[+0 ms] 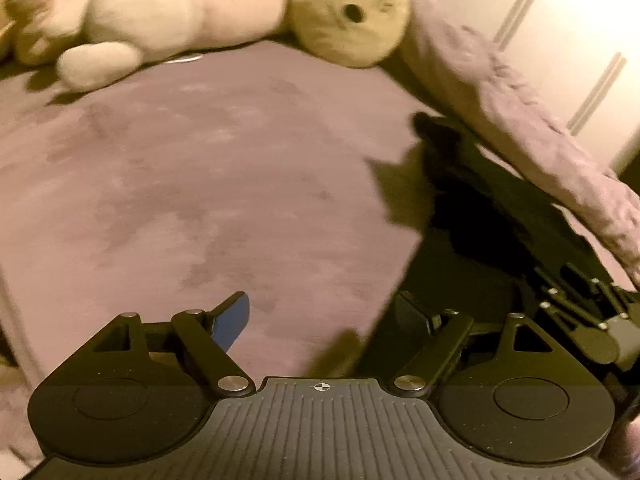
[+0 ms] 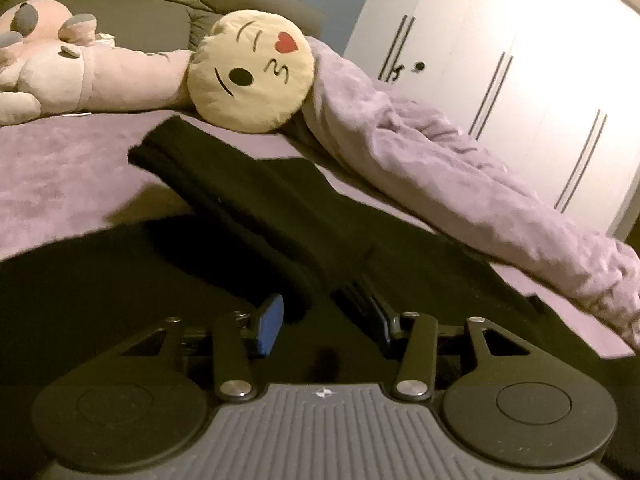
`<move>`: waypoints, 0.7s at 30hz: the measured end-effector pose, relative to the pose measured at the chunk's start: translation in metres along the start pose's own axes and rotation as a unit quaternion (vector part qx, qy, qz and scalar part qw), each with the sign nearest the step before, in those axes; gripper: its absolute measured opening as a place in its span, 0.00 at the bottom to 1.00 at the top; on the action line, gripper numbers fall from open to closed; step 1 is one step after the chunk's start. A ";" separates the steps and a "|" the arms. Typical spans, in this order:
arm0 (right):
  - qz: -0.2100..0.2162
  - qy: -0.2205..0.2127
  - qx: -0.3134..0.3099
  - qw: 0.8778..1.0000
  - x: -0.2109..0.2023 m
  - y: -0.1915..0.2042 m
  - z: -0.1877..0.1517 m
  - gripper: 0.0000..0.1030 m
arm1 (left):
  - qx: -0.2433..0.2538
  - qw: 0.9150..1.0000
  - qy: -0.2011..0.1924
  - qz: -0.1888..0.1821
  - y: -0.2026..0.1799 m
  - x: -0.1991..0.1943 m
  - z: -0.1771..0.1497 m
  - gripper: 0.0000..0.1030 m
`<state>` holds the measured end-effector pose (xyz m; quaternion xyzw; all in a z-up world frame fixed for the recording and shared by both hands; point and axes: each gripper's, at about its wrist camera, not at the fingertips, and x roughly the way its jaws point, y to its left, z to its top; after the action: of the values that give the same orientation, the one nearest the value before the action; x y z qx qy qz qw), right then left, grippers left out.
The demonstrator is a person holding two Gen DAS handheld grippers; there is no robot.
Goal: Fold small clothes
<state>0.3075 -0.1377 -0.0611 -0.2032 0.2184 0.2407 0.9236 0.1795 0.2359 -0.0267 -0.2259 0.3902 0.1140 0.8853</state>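
Note:
A black garment (image 2: 260,200) lies spread on the purple bedspread (image 2: 60,184), with one long folded strip running up toward the cushion. My right gripper (image 2: 326,322) sits low over it, jaws half closed and black cloth between the fingers. The blue pad (image 2: 272,326) still shows its bare face, so I see no pinch. My left gripper (image 1: 324,320) hovers wide open over bare bedspread (image 1: 200,180) with nothing between its fingers. The garment's edge (image 1: 480,208) lies to its right, and the right gripper (image 1: 560,280) shows there too.
A round yellow emoji cushion (image 2: 250,72) and a pink plush toy (image 2: 80,76) lie at the head of the bed. A bunched purple blanket (image 2: 460,168) runs along the right edge. White wardrobe doors (image 2: 520,80) stand beyond it.

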 end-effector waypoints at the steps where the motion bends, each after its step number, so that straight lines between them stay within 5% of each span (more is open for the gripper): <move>1: 0.003 -0.003 -0.006 1.000 0.003 0.004 0.005 0.45 | -0.002 1.000 0.000 0.010 0.001 0.001 0.000 0.83; 7: 0.028 -0.015 -0.055 0.998 0.024 0.032 0.025 0.43 | -0.027 0.999 0.028 0.017 0.011 0.011 -0.004 0.83; 9: 0.037 -0.007 -0.052 0.998 0.034 0.037 0.030 0.17 | -0.021 0.999 0.029 0.020 0.009 0.012 -0.006 0.83; 13: 0.040 -0.025 0.097 0.994 0.025 -0.004 0.037 0.11 | -0.015 0.999 0.026 0.017 0.007 0.005 -0.008 0.83; 15: 0.014 -0.043 0.239 0.970 0.008 -0.050 0.029 0.11 | -0.005 1.000 0.019 0.014 0.003 0.002 -0.009 0.83; 18: -0.018 -0.034 0.413 0.910 -0.008 -0.110 -0.006 0.12 | 0.014 1.000 0.010 0.008 -0.009 0.001 -0.010 0.83; 21: -0.055 0.021 0.423 0.904 -0.006 -0.133 -0.032 0.16 | 0.030 0.999 0.018 -0.010 -0.023 0.005 -0.013 0.83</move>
<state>0.3640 -0.2615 -0.0482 0.1895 0.3076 0.0705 0.9298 0.1833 0.2096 -0.0308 -0.2049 0.4074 0.0896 0.8854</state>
